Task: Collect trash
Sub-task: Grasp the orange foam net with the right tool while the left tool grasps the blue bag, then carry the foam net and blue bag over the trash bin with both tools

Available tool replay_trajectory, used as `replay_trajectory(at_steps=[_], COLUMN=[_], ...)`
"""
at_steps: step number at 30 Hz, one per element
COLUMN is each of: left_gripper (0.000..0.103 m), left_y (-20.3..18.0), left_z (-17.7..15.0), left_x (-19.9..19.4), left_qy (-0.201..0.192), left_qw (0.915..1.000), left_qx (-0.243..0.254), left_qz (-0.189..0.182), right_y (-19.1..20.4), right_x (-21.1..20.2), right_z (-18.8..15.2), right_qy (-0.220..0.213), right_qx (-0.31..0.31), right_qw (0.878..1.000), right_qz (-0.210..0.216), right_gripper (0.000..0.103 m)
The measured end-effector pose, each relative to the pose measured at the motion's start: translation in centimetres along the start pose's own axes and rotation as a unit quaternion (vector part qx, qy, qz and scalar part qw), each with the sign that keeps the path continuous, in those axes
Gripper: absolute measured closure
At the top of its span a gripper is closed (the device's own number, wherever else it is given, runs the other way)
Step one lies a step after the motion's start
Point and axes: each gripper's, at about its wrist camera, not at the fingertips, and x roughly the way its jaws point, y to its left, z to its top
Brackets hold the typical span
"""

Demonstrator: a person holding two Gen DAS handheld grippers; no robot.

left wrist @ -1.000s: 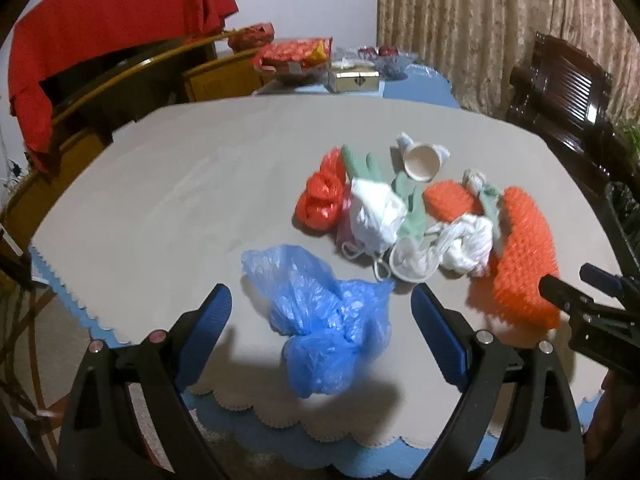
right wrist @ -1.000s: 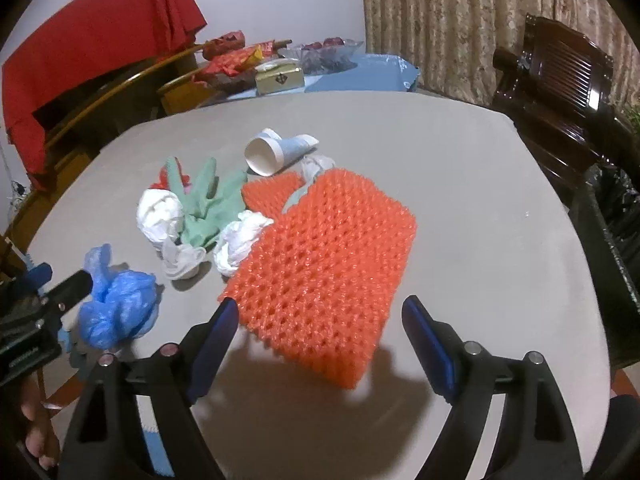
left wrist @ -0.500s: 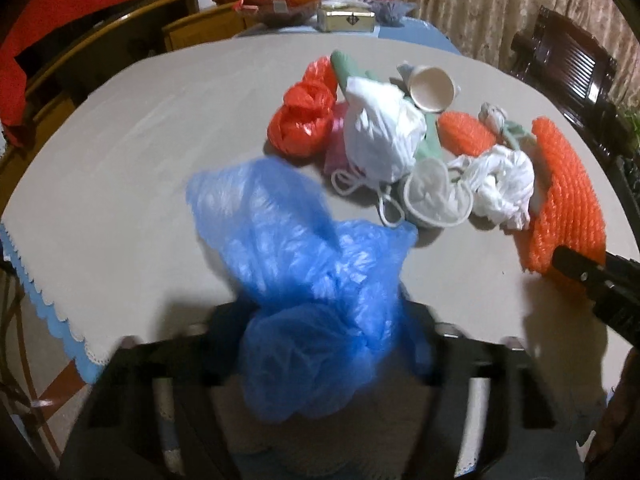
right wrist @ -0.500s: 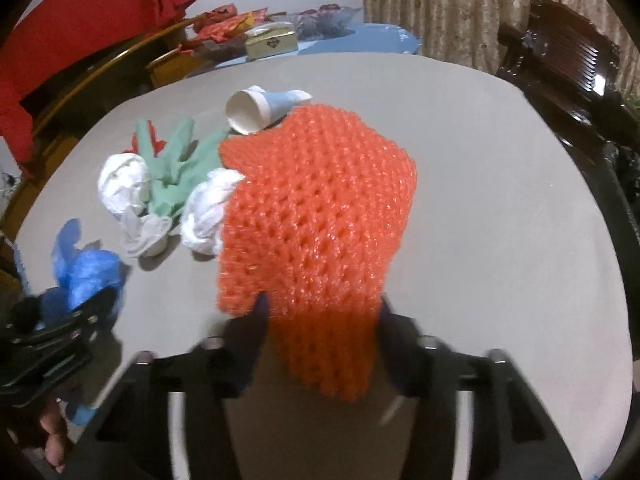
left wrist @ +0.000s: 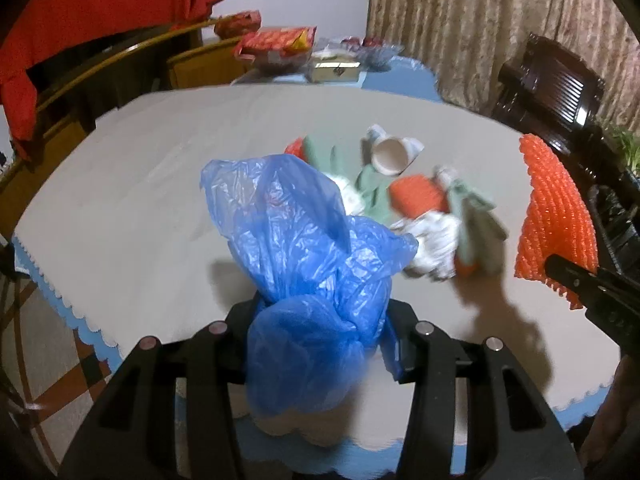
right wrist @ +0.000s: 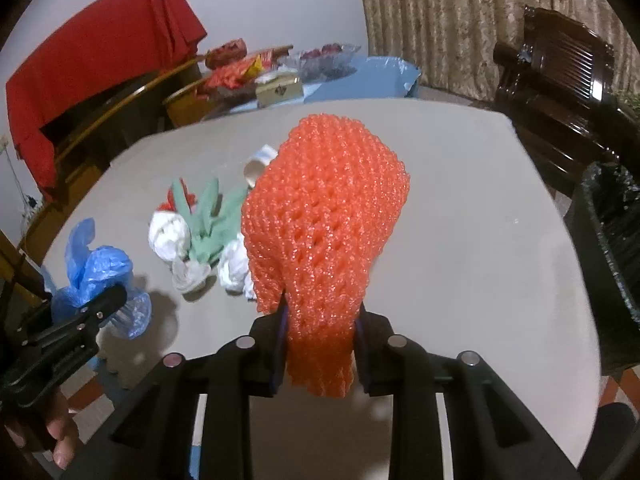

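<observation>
While both grippers each hold one piece, nothing looks binned yet, so the task reads as early. Left gripper [left wrist: 320,344] is pressed together on the knotted neck of the blue bag [left wrist: 304,240], which fills the lower centre of the left view and hangs clear of the table [left wrist: 140,168]. Right gripper [right wrist: 320,344] pinches the lower end of the orange foam net [right wrist: 328,216], which stands up at frame centre in the right view, also off the table. A black-lined bin [right wrist: 612,248] sits at the right edge of the right view, beside the table; probably the drop target, nothing visible inside from here.

Left on the table, mid-frame in the left view: paper cup [left wrist: 390,156] on its side, green glove [left wrist: 372,192], small orange net [left wrist: 416,196], white bags [left wrist: 434,244], a bit of red bag [left wrist: 294,148] behind the blue one. That pile is blurred, exact count unclear. So two items lifted, five or more to go.

Pose: both grippers are low at the near table edge, pointing across the table, fingers roughly level. Left one shows at lower left of the right view with a hand [right wrist: 56,432] under it; right one shows at lower right of the left view. Grippers are well apart, pile between them.
</observation>
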Motion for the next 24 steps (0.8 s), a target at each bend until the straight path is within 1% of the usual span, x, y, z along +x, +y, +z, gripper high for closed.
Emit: replay_trajectory(at_steps=[5,9,19,24], left_gripper=[0.057,0.057,0.057,0.057], left_y=[-2.8,-5.2,-11.2,-14.4], left_z=[0.7,1.1,1.9,2.3], left_x=[-2.3,-3.9,-6.1,-7.3], left_qy=[-0.014,-0.022,-0.037,-0.047], left_qw=[0.9999,0.9997,0.9992,0.9984], left_qx=[0.009,0.009,0.011,0.025], left_qz=[0.001,-0.002,-0.012,-0.020], right_y=[-1.5,-3.1,-7.1,-9.2], right_x=[-2.6,-4.2,-8.1,-10.2], right_z=[0.9,1.2,2.2,2.8], right_qy=[-0.015,-0.018,-0.036,-0.051], right_qx=[0.005,0.008,0.009,0.008], right_qw=[1.000,1.000,0.999,0.999], right_qz=[0.001,0.000,-0.010,-0.016], right_gripper=[0.075,0.075,0.075,0.075])
